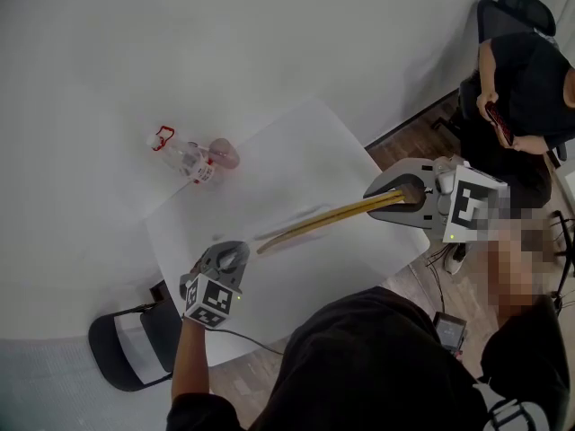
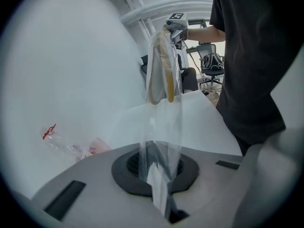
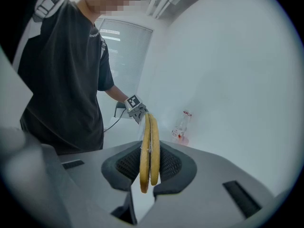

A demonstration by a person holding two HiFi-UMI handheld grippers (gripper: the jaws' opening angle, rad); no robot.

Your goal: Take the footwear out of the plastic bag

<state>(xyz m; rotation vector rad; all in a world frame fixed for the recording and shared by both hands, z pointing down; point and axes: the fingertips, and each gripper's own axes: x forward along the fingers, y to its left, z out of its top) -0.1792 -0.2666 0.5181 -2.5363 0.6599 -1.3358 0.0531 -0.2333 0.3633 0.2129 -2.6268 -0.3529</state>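
Observation:
A pair of flat yellow slippers (image 1: pixel 328 218) hangs in the air over the white table (image 1: pixel 296 146), pressed sole to sole. My right gripper (image 1: pixel 409 196) is shut on one end of the slippers (image 3: pixel 149 151). A clear plastic bag (image 2: pixel 164 127) still wraps the far end of the slippers (image 2: pixel 164 70) and stretches back to my left gripper (image 2: pixel 159 194), which is shut on the bag's end. In the head view the left gripper (image 1: pixel 229 260) sits low at the table's front and the bag (image 1: pixel 287 224) is barely visible. The two grippers are well apart, with the bag taut between them.
A crumpled clear bag with red and pink items (image 1: pixel 193 158) lies at the table's far left. A black chair (image 1: pixel 135 348) stands at the front left corner. A person in black (image 1: pixel 526 79) sits at the back right near office chairs. Wood floor lies right of the table.

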